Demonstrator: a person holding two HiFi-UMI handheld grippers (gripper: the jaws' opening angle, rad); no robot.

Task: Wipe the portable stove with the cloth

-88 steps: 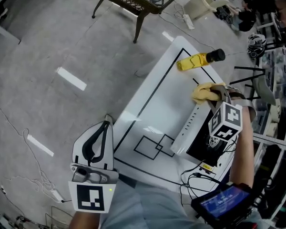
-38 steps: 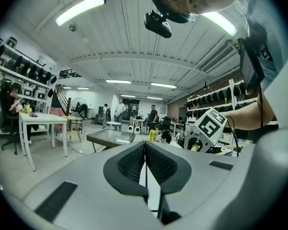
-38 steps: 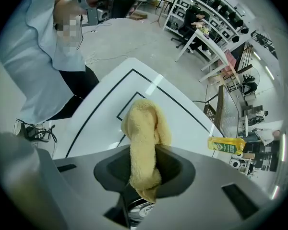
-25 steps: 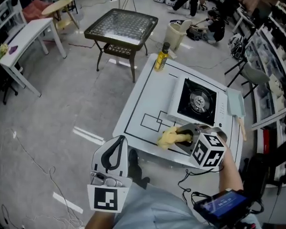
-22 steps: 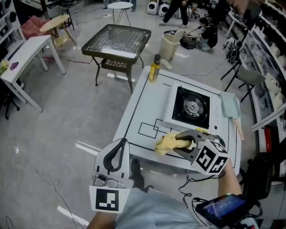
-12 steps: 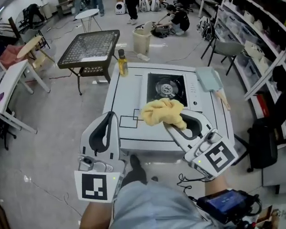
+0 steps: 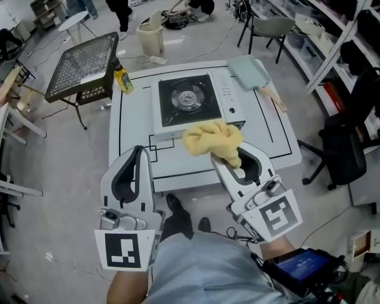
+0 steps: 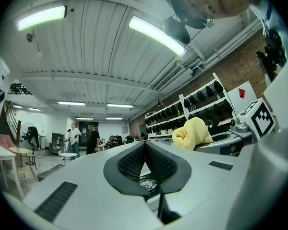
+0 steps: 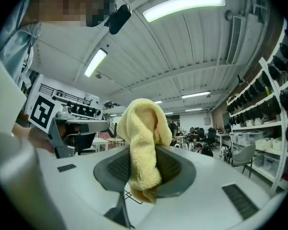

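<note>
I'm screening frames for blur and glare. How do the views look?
Head view: evenly lit, sharp, stove clear, edges bent by wide angle. Left gripper view: heavy fisheye, black corners, ceiling lamps glaring. Right gripper view: fisheye, cloth sharp.

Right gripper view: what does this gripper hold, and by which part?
The right gripper is shut on the yellow cloth, pinching a bunched fold near its lower end; most of the cloth rises above the jaws.

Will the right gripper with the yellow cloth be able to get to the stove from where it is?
Probably yes. The right gripper holds the cloth on the near side of the stove, and nothing stands between them on the table.
</note>
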